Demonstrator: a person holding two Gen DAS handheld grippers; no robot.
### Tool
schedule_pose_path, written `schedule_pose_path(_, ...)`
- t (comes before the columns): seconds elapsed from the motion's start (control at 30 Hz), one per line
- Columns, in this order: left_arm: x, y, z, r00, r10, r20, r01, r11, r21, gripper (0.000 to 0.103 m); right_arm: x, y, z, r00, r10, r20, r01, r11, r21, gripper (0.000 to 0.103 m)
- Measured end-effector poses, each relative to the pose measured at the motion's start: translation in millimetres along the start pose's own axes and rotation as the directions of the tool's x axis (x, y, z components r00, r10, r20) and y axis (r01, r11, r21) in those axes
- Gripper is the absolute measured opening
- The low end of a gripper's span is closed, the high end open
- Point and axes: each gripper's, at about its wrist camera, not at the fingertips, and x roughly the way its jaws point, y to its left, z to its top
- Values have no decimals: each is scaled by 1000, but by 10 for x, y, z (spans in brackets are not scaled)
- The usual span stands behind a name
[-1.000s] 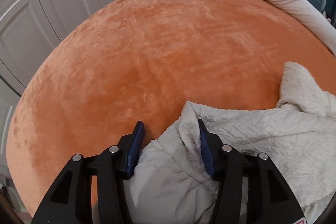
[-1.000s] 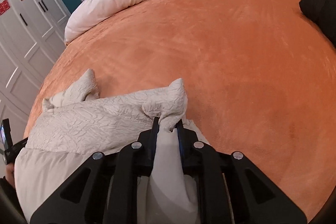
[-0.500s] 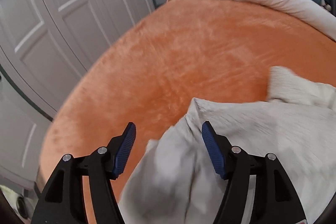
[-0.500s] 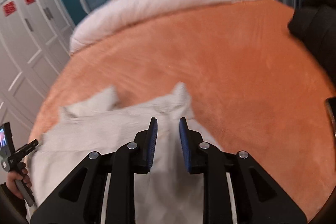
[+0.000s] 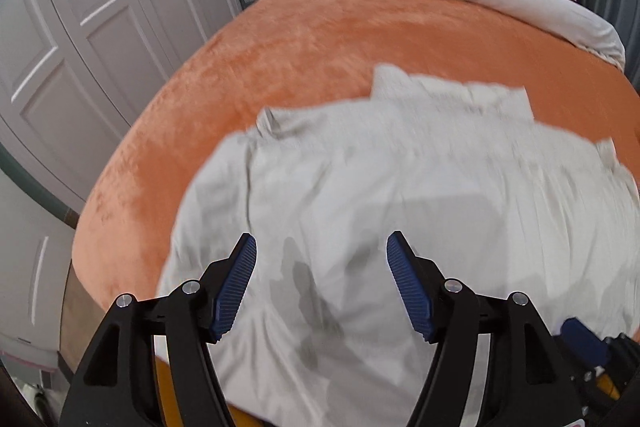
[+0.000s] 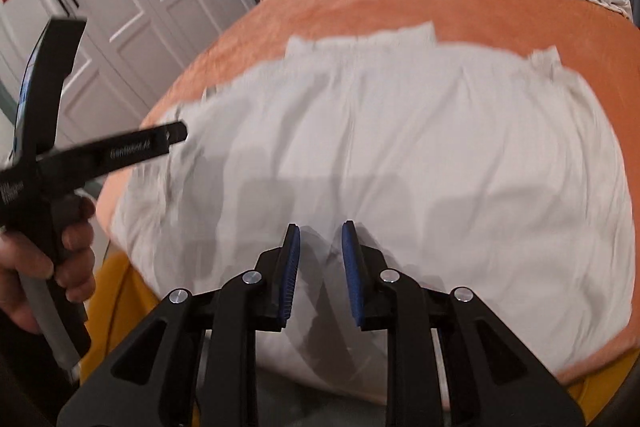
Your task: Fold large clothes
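The cream garment (image 5: 400, 195) lies spread flat on the orange bed cover (image 5: 280, 59), near the bed's front edge. The left gripper (image 5: 321, 269) hangs above it, fingers wide apart and empty. The right gripper (image 6: 320, 259) also sits above the garment, fingers narrowly parted, gripping nothing. A hand (image 6: 48, 267) holds the left gripper's handle
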Motion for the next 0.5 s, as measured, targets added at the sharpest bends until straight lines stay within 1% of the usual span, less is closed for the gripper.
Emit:
schedule_pose_path(0.07,14,-17,-113,1000,2,-19,-2,1000,10,67,-32,-4,-148,1000,-2,-22,2,1000,-1,19)
schedule_pose_path(0.27,105,-46,-402,998,3,-71,-2,1000,19,67,12,-42,-540,995,-11,-98,11,1000,4,19)
schedule_pose_path(0.4,174,-53,-571,997,34,-63,-30,998,49,71,88,-44,-738,985,-24,-170,28,999,17,19)
schedule_pose_path(0.47,191,0,-642,997,31,-65,-28,998,55,73,2,-23,-754,987,-20,-160,23,1000,19,21)
schedule_pose_path(0.5,172,57,-653,997,11,-70,-8,999,41,73,-85,-23,-720,991,-19,-135,22,1000,17,21)
